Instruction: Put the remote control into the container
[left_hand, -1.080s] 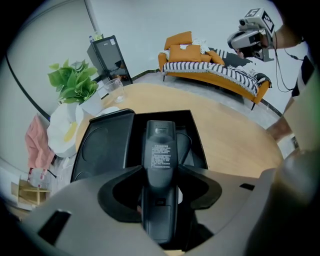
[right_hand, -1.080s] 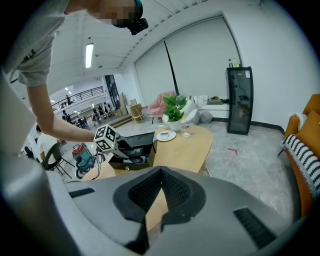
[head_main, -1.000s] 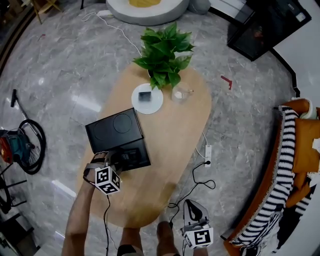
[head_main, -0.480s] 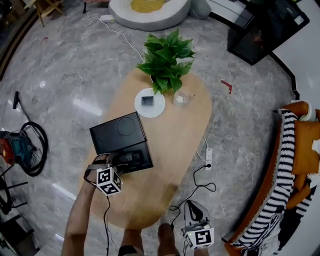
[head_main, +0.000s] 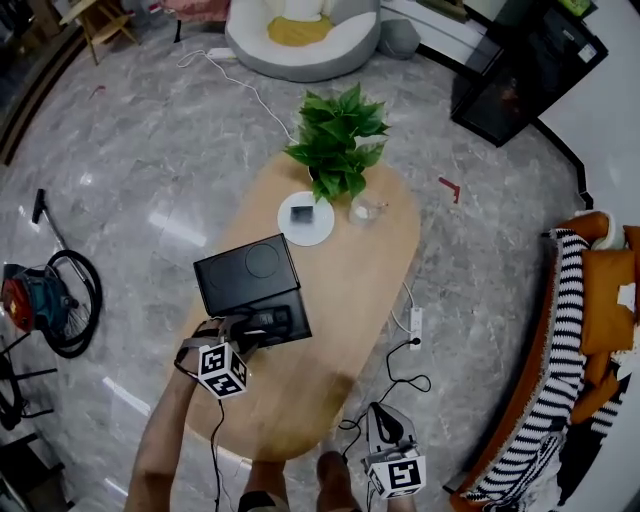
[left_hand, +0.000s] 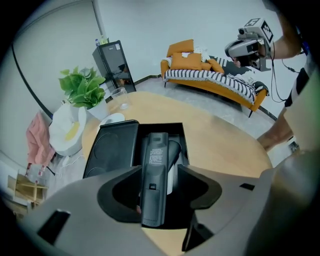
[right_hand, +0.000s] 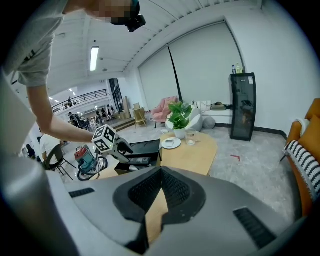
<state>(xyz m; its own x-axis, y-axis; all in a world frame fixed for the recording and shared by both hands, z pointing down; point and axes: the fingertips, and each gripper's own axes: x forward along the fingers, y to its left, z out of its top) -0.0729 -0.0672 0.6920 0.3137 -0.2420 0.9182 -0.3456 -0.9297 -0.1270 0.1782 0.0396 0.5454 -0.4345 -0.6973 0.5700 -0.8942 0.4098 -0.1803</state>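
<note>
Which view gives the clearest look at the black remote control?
The left gripper view: the long black plastic remote control fills the centre, lengthwise between the jaws, with its label visible. The head view shows the remote control small and dark. The right gripper view shows only a distant sliver.

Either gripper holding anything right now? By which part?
Nothing gripped. Left gripper has its jaws open around the remote control's near end, a gap showing beside it; right gripper is shut and empty.
</note>
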